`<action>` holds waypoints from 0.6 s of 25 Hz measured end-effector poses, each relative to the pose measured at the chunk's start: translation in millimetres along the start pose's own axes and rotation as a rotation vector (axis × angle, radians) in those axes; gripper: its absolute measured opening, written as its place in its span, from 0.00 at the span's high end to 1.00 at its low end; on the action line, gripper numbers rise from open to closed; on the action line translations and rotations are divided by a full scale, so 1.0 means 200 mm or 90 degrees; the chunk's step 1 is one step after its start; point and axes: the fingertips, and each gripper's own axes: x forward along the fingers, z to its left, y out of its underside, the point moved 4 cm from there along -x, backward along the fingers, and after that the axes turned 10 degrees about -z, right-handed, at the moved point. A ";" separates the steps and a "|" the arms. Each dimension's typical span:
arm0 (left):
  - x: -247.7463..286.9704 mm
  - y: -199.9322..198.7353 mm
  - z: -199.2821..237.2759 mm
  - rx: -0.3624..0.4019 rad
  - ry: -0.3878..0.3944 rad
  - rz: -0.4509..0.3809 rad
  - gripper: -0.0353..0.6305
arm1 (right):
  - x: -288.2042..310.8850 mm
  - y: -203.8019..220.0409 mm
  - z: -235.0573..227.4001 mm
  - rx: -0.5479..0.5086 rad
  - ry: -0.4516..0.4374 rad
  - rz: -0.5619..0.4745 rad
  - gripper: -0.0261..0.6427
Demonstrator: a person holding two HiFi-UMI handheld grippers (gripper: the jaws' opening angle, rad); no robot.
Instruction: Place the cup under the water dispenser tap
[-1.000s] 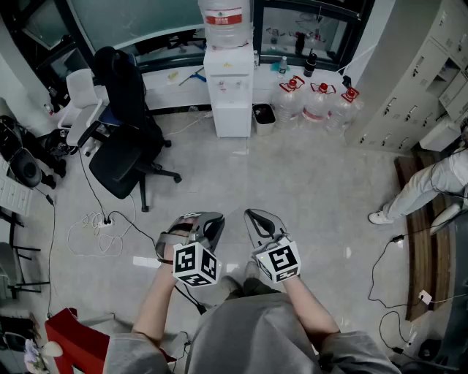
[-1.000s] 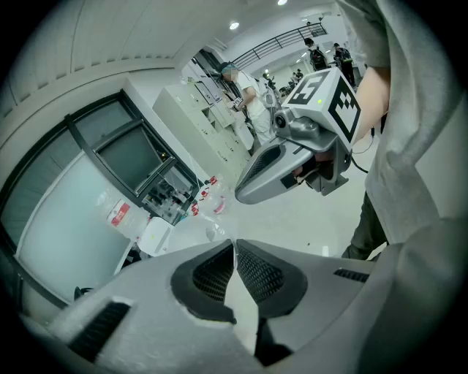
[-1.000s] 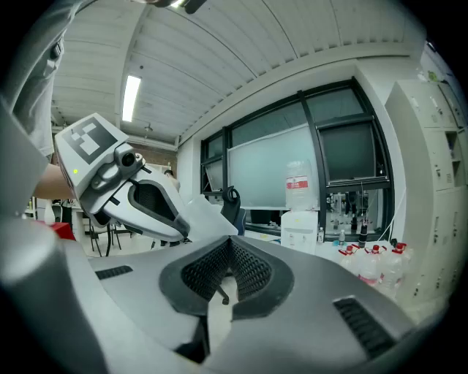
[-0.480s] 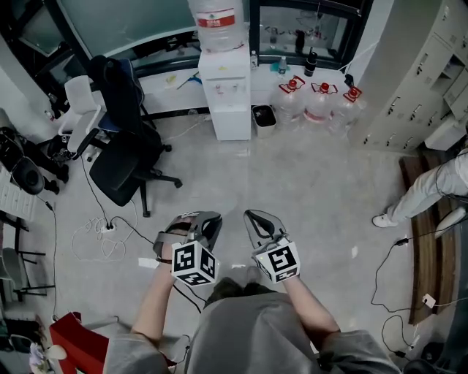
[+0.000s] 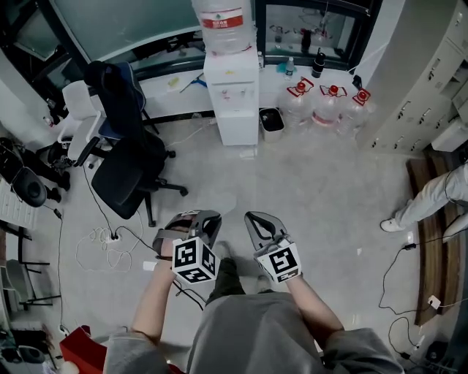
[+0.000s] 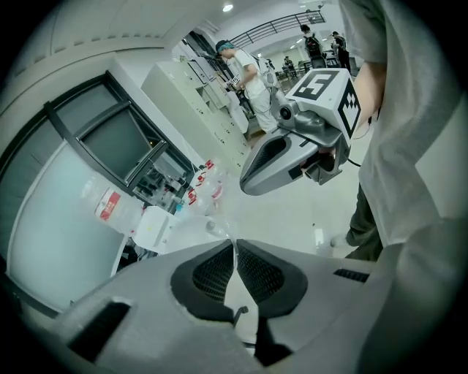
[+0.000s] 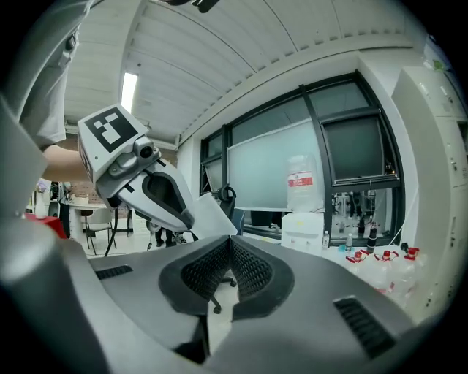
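A white water dispenser (image 5: 231,95) with a big bottle (image 5: 223,22) on top stands against the far wall, well ahead of both grippers. My left gripper (image 5: 212,219) is shut on the thin wall of a clear plastic cup (image 6: 217,225), which sticks out past its tips. From the right gripper view the cup (image 7: 210,216) shows as a pale translucent shape at the left gripper (image 7: 157,193). My right gripper (image 5: 253,218) is beside it, shut and empty, its pads (image 7: 248,266) meeting. The dispenser (image 7: 303,228) is straight ahead in that view.
A black office chair (image 5: 128,157) stands left of the path. Several water jugs (image 5: 325,102) and a small bin (image 5: 272,120) sit right of the dispenser. Grey lockers (image 5: 431,88) line the right side, with a person's legs (image 5: 424,193) near them. Cables (image 5: 102,237) lie on the floor.
Both grippers have moved forward across the floor towards the dispenser, which now sits slightly lower and nearer in the head view. The grip on the cup is unchanged.
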 end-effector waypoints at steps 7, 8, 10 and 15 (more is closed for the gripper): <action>0.07 0.27 0.37 0.020 0.030 -0.026 0.92 | 0.44 0.01 -0.04 -0.007 0.038 0.010 0.94; 0.08 0.31 0.42 0.022 0.033 -0.031 0.92 | 0.50 0.01 -0.04 -0.009 0.046 0.010 0.94; 0.09 0.40 0.51 0.024 0.037 -0.038 0.92 | 0.62 0.00 -0.04 -0.015 0.059 0.008 0.94; 0.11 0.59 0.71 0.021 0.032 -0.057 0.92 | 0.85 -0.02 -0.02 -0.020 0.085 0.014 0.94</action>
